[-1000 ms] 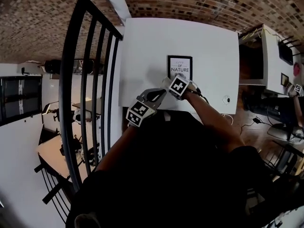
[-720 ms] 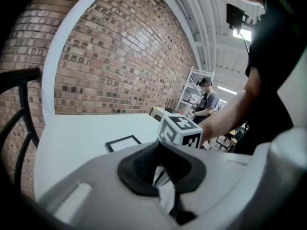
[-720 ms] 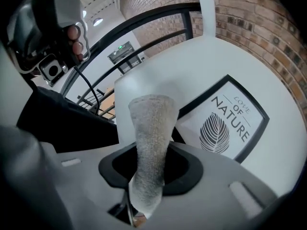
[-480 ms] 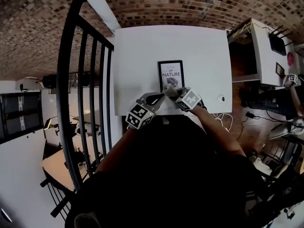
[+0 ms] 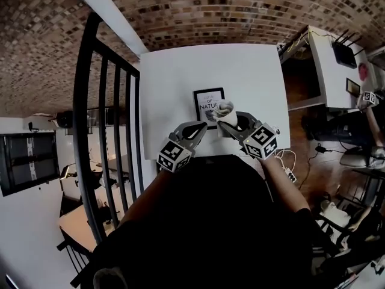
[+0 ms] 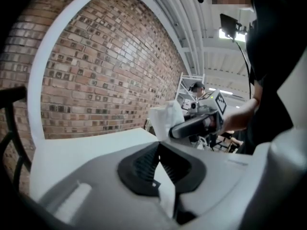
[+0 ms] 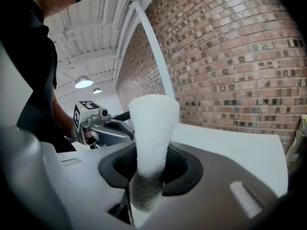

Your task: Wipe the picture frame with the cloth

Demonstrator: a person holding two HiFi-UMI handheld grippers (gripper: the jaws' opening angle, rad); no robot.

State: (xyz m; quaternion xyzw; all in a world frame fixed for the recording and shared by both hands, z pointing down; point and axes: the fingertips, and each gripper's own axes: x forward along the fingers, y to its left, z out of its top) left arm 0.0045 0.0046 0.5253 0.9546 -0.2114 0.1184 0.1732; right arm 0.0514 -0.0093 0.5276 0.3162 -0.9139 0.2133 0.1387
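The picture frame (image 5: 207,104), black-edged with a printed sheet inside, lies flat on the white table (image 5: 180,77) near its front edge. My right gripper (image 5: 227,124) is shut on the white cloth (image 5: 225,109), which sticks up as a bunched wad (image 7: 152,123) over the frame's lower right corner. Whether the cloth touches the frame cannot be told. My left gripper (image 5: 200,127) hovers just left of the frame's lower edge, its jaws closed with nothing between them (image 6: 159,150). The left gripper view shows the right gripper (image 6: 194,125) and the cloth (image 6: 165,119) ahead.
A black metal railing (image 5: 105,131) runs along the table's left side. Brick floor surrounds the table. A white cabinet (image 5: 328,65) stands to the right, with cables (image 5: 287,161) on the floor near the table's front right corner.
My right gripper has drawn back and to the right with the cloth, from over the frame's lower part to its lower right corner. The left gripper stayed near the frame's lower left.
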